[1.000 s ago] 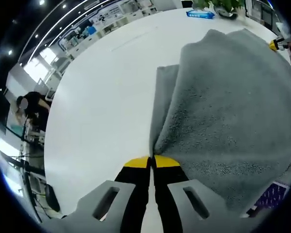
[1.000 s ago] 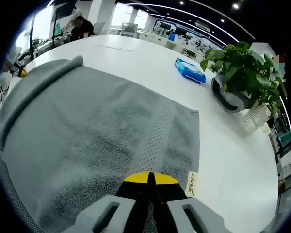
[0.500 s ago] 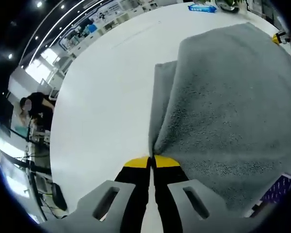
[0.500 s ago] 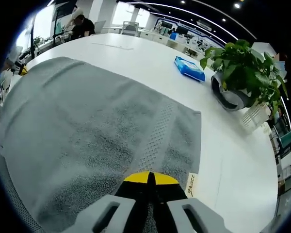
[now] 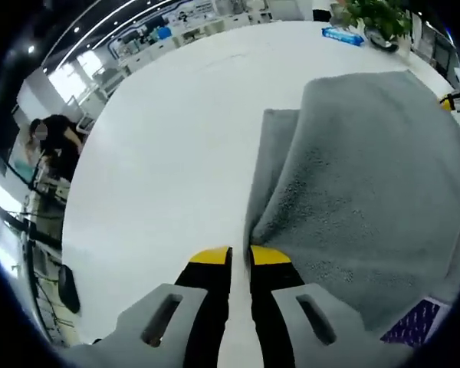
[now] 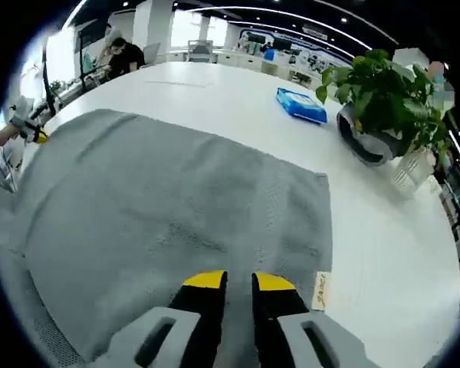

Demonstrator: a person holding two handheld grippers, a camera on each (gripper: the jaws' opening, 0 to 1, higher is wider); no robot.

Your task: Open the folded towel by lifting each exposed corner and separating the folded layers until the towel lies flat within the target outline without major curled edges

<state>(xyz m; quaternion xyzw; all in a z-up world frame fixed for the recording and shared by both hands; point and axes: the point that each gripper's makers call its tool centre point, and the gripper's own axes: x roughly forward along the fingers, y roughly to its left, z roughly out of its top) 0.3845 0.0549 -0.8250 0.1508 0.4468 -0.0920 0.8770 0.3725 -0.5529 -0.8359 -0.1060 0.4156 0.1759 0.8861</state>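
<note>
Wide white table (image 5: 161, 153) in an open office. The grey towel (image 6: 161, 199) lies spread just ahead of both narrowly parted, empty grippers: left gripper (image 5: 241, 255), right gripper (image 6: 239, 280). Risk: the raised fold beside the left tips may settle curled.

Left gripper (image 5: 240, 254): black jaws, yellow tips, grey moulded brackets with slotted cut-outs at base; right gripper (image 6: 239, 280): same black jaws, yellow tips, grey slotted brackets.
</note>
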